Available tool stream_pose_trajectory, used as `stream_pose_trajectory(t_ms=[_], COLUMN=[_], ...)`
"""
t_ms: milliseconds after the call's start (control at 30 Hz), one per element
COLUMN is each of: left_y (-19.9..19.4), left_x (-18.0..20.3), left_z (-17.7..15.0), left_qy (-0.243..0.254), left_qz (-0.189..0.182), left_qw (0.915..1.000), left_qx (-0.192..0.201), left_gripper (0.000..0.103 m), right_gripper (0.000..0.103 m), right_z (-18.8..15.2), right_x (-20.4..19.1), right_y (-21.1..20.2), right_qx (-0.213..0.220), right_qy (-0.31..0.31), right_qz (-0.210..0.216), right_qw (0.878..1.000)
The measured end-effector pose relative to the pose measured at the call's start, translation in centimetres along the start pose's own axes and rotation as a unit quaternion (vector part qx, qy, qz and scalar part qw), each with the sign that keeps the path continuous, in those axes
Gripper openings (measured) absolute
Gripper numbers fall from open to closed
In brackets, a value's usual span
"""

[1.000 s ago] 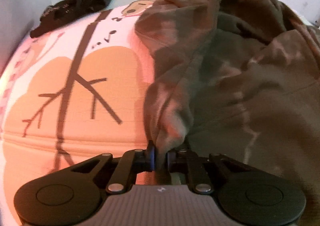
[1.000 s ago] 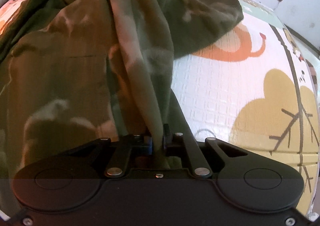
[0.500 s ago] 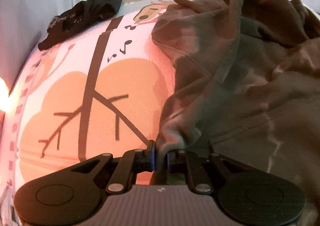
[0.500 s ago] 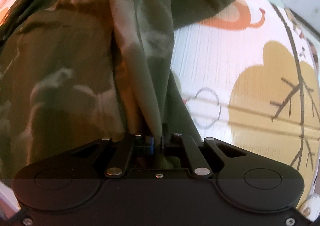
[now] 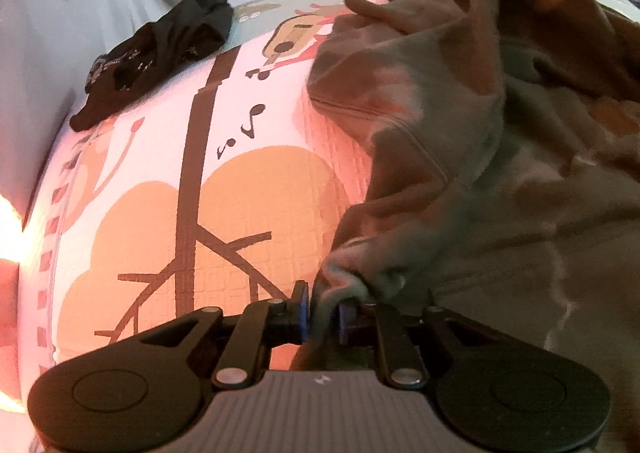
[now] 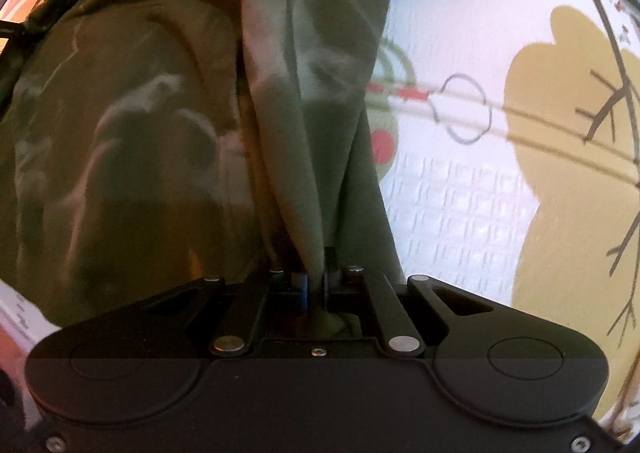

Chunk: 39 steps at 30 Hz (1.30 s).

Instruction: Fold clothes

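An olive, tie-dyed hoodie (image 5: 480, 173) lies crumpled over a printed play mat (image 5: 248, 213). My left gripper (image 5: 324, 311) has a bunched edge of the hoodie between its fingers; its jaws are opening, and the cloth still fills the gap and touches both pads. In the right wrist view my right gripper (image 6: 316, 285) points down at the mat (image 6: 460, 193) and is shut on a taut fold of the hoodie (image 6: 140, 113), which rises from the pads in a narrow ridge. The grey fabric hides the fingertips' lower parts.
A black garment (image 5: 160, 53) lies in a heap at the mat's far left edge, near a pale wall or curtain (image 5: 60, 13). Bare mat with tree prints lies left of the hoodie in the left view and right of it in the right view.
Both grippers have slid across the mat with the hoodie in them. The gap between the left fingers is a little wider. The right gripper now looks more steeply down on the mat.
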<state>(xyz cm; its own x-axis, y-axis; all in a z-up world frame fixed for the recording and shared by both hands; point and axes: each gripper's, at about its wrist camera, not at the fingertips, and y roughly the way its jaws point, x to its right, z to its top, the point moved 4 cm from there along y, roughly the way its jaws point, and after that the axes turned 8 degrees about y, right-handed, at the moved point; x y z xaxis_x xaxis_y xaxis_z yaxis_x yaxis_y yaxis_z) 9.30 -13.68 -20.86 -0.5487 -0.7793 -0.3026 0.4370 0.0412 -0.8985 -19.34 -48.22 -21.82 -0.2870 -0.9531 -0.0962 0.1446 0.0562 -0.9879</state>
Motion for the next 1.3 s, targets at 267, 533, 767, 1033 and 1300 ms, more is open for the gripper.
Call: stream_pose_trajectory(t_ms=[267, 533, 767, 1033, 1300], left_y=[-2.0, -5.8, -6.8, -5.7, -4.4], left_x=[0.3, 2.7, 5.5, 6.0, 5.6], left_z=[-1.4, 2.5, 7.3, 12.7, 16.2], left_qy=[0.019, 0.060, 0.082, 0.052, 0.044], left_qz=[-0.004, 0.000, 0.002, -0.014, -0.008], left_qw=[0.9996, 0.9945, 0.9889, 0.9901, 0.9912], left_qx=[0.019, 0.087, 0.124, 0.130, 0.125], left_gripper=[0.033, 0.064, 0.070, 0.070, 0.071], right_gripper=[0.016, 0.040, 0.040, 0.040, 0.040], right_z=[0.9, 4.9, 12.8, 22.1, 27.2], right_x=[0.3, -1.8, -3.6, -5.8, -7.2], right_y=[-1.3, -7.2, -8.5, -6.6, -6.0], right_qx=[0.044, 0.158, 0.204, 0.219, 0.215], right_qy=[-0.003, -0.036, -0.024, -0.005, -0.011], right_qz=[-0.017, -0.010, 0.024, 0.054, 0.054], right_qw=[0.999, 0.987, 0.978, 0.974, 0.975])
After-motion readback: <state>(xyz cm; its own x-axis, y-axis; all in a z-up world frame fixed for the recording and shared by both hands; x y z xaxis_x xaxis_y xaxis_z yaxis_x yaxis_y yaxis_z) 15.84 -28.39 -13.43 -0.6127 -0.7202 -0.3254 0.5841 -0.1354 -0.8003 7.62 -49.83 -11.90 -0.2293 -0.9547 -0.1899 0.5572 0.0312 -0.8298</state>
